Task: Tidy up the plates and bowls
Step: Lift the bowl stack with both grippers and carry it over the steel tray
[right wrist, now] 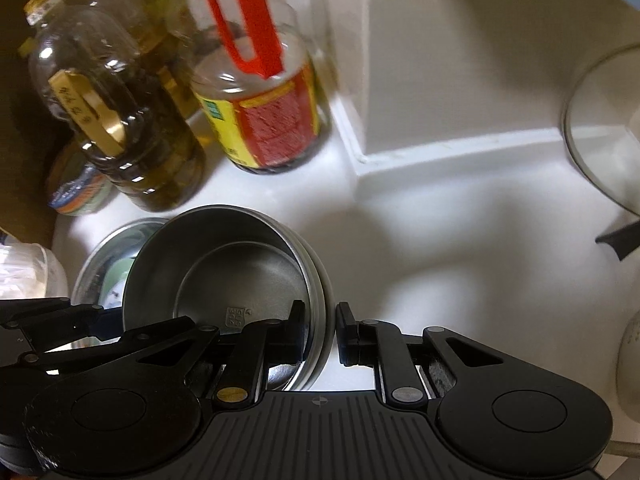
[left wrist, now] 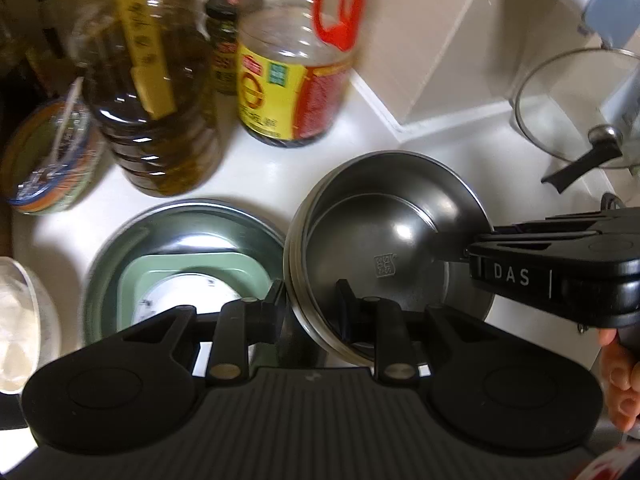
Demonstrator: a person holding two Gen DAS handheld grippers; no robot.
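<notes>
1. While the left gripper pinches the near-left rim of the stacked steel bowls, its jaws stand narrow, one finger outside the wall and one inside.
2. Just left of that gripper, a larger steel bowl sits on the white tabletop, with a green square dish inside it.
3. Ahead of both grippers stand an oil bottle and a yellow-labelled jar.
4. At the stack's opposite rim, the right gripper is also clamped narrow on the stacked steel bowls, the wall between its fingers.
5. Far right of it, a glass lid leans near the wall.
</notes>
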